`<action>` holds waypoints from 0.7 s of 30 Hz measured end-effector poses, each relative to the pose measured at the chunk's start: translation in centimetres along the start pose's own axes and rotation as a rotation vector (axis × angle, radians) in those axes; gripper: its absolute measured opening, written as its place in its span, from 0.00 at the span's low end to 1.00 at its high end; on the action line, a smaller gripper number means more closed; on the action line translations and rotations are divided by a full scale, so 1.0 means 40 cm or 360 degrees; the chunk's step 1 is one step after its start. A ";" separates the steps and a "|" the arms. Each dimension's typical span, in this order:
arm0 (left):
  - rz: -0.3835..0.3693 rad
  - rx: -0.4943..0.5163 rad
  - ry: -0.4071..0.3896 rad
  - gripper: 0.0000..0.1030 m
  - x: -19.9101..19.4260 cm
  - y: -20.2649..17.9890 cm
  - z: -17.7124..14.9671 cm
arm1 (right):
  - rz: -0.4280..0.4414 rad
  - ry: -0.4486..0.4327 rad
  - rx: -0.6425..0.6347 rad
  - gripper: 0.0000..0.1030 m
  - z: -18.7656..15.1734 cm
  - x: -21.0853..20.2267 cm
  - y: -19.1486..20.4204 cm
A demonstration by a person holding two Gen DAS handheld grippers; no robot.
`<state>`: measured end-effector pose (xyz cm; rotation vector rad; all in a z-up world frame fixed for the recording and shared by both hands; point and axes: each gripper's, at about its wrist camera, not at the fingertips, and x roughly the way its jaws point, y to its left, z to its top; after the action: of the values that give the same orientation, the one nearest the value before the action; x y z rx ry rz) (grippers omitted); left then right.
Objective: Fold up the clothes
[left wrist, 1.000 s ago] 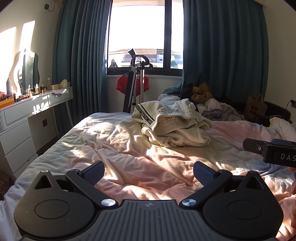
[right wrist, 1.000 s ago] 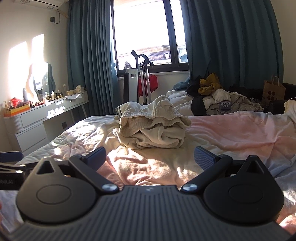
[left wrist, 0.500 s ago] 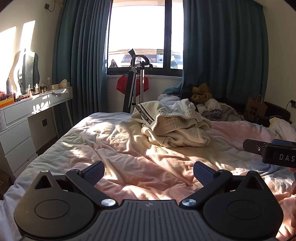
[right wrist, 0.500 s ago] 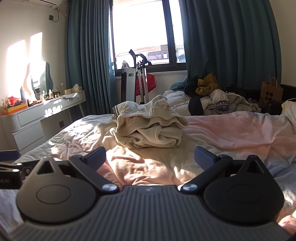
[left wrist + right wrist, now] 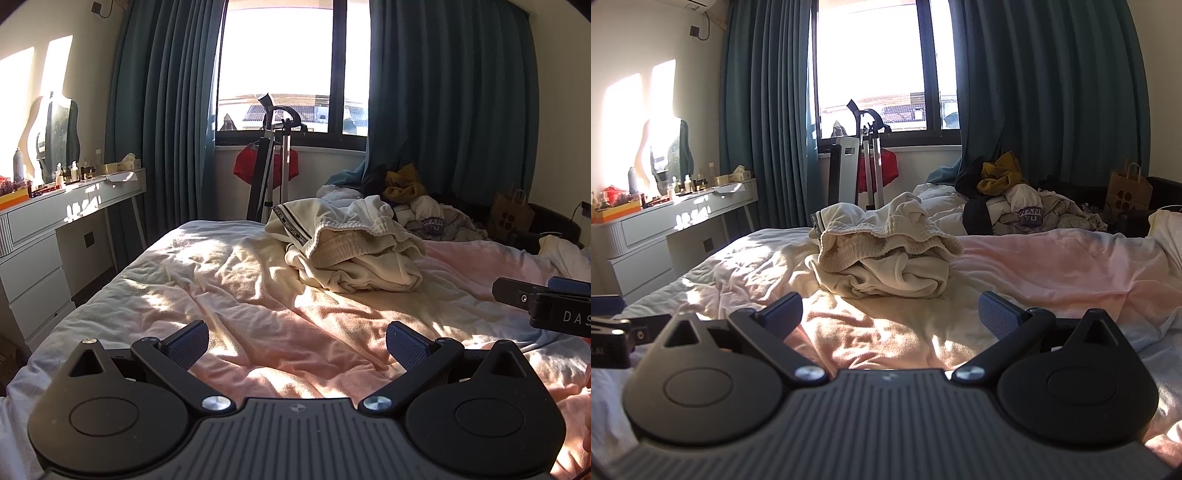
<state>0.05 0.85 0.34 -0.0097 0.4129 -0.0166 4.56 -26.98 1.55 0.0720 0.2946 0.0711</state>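
Observation:
A crumpled cream garment (image 5: 351,247) with a dark striped band lies in a heap on the bed (image 5: 229,295), ahead of both grippers; it also shows in the right wrist view (image 5: 886,258). My left gripper (image 5: 297,341) is open and empty, low over the pink and cream sheet, well short of the heap. My right gripper (image 5: 890,314) is open and empty, also short of the heap. The right gripper's side shows at the right edge of the left wrist view (image 5: 546,302).
A pile of mixed clothes (image 5: 1027,206) lies behind the bed near the teal curtains. A white dresser (image 5: 48,236) with bottles stands at the left. A metal stand (image 5: 273,166) with red cloth is under the window. A paper bag (image 5: 1128,188) sits far right.
The right gripper has moved a little closer to the cream garment and lower. The left gripper has barely moved. Both stay open.

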 end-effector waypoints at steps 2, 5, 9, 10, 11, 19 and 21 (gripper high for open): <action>-0.0003 -0.0013 0.0000 1.00 0.000 0.004 0.001 | -0.0001 -0.0001 0.0000 1.00 0.000 0.000 -0.001; -0.0006 -0.0011 -0.0007 1.00 0.000 0.004 0.000 | 0.0000 -0.0005 0.0003 1.00 0.000 -0.001 0.000; -0.0007 -0.0001 -0.0019 1.00 -0.001 0.001 -0.003 | -0.0003 -0.0008 -0.0006 1.00 -0.001 -0.003 0.001; -0.0017 0.0002 -0.0020 1.00 -0.001 0.001 -0.004 | -0.0004 -0.0010 -0.0006 1.00 0.000 -0.003 0.001; -0.0028 0.0004 -0.0021 1.00 -0.001 0.001 -0.006 | -0.0004 -0.0011 -0.0004 1.00 0.000 -0.003 0.000; -0.0108 -0.0005 -0.0038 0.99 -0.001 -0.003 -0.011 | -0.0009 -0.0016 0.0000 1.00 0.002 -0.005 0.000; -0.0132 -0.0003 -0.0042 0.98 0.000 -0.002 -0.014 | -0.0026 -0.0010 0.0011 1.00 0.002 -0.008 -0.004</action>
<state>-0.16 0.76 -0.16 -0.0287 0.3862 -0.0980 4.30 -27.16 1.70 0.0769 0.2892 0.0534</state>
